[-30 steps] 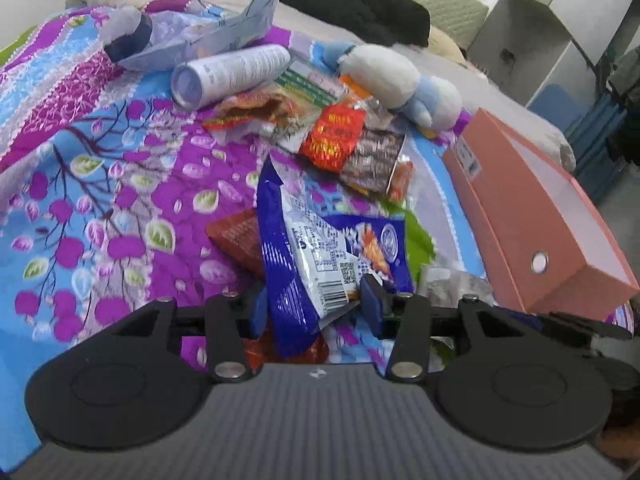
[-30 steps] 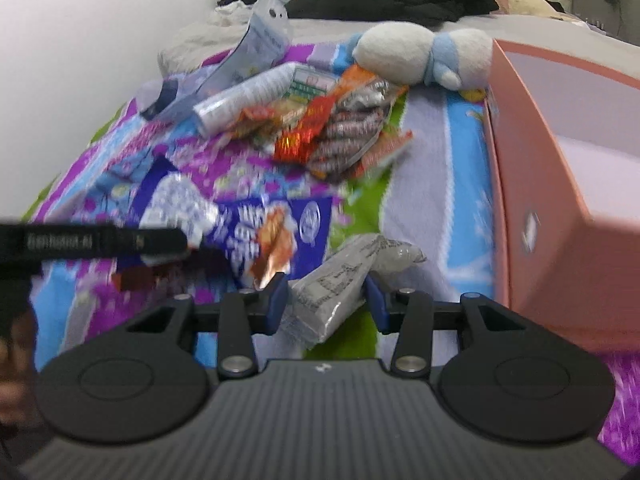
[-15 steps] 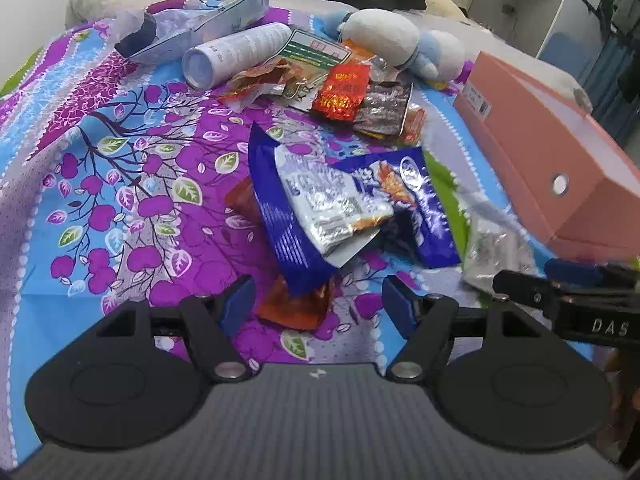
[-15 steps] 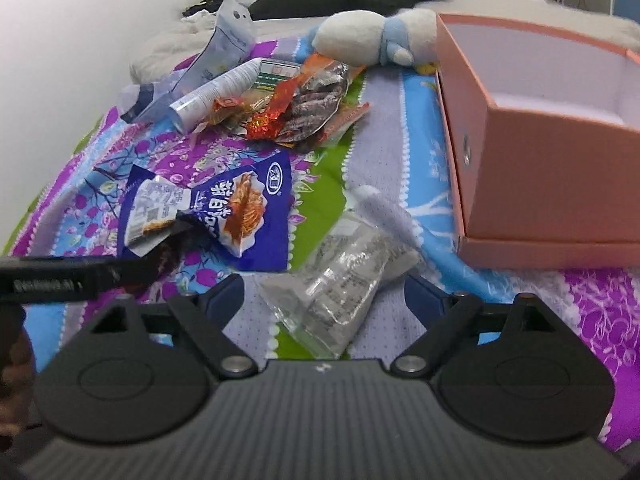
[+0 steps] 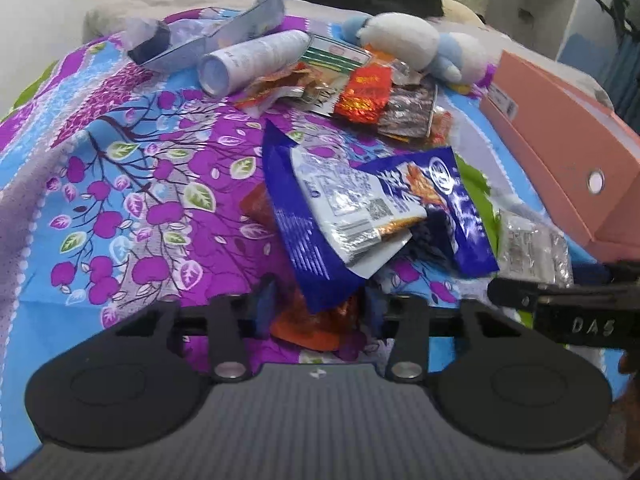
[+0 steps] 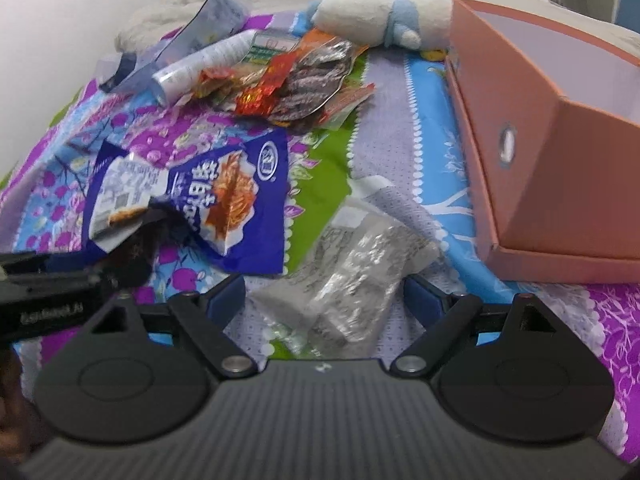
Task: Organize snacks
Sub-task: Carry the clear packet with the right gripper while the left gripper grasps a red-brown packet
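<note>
Meanwhile, on a bed whose floral bedspread (image 5: 132, 184) fills most of both frames, the tidy-up has barely begun. At the right edge of each view stands a salmon-pink box (image 6: 560, 184), open-topped and, as far as its interior shows, holding no snacks yet. Everything remains scattered: a stuffed toy (image 5: 404, 46) and a white tube (image 5: 252, 60) at upper centre, a heap of red and silver snack packets (image 5: 368, 96) just below them, and a pair of blue snack bags (image 5: 352, 216) overlapping at mid-frame.

Lower down, the left hand-held gripper (image 5: 316, 308) is closing around the lower corner of the nearer blue bag and an orange packet (image 5: 308, 328) beneath it; blur hides whether the pads press yet. Smaller still, a clear silvery packet (image 6: 352, 284) lies between the jaws of the right hand-held gripper (image 6: 324, 296), which are wide but narrowing and not touching it. By the look of it, every snack has yet to be boxed.
</note>
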Available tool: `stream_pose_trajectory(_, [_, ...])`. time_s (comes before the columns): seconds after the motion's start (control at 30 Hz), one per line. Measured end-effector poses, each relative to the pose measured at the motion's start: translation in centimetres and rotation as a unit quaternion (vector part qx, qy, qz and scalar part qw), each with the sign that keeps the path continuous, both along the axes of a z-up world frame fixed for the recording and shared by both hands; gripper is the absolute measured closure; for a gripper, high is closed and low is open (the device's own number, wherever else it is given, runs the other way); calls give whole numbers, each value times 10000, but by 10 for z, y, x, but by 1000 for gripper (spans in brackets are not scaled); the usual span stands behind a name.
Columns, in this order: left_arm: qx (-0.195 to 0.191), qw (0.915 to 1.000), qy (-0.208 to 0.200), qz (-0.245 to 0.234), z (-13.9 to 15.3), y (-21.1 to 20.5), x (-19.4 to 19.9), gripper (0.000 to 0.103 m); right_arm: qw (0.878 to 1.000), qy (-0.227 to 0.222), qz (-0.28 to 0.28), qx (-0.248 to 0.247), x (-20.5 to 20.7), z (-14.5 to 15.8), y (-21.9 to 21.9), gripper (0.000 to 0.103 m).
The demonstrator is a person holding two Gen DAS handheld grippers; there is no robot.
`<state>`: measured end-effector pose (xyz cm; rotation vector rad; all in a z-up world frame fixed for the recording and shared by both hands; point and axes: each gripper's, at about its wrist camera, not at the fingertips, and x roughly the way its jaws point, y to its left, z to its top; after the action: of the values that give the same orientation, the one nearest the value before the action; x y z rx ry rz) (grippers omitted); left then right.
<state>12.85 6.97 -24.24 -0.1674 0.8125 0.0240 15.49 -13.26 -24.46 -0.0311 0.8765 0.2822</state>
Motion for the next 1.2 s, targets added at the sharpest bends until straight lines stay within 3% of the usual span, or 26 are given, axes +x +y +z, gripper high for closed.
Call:
stream_pose_trajectory(0.27, [-458, 9983, -47, 355, 17, 20, -9, 62, 10000, -4, 71, 66, 0, 8, -3, 30])
stream_pose_trajectory(0.47, [-434, 9969, -315, 577, 45, 32, -17, 69, 9998, -23, 116, 129, -1, 22, -6, 32])
stream_pose_trajectory(0.8, [-534, 9929, -641, 852, 83, 41, -39, 70, 9991, -159, 241, 299, -14, 54, -8, 33])
stream_pose_trajectory(1.2, [-724, 9904, -1115, 380, 133, 13, -49, 70, 9970, -522, 282, 498, -30, 99, -22, 33])
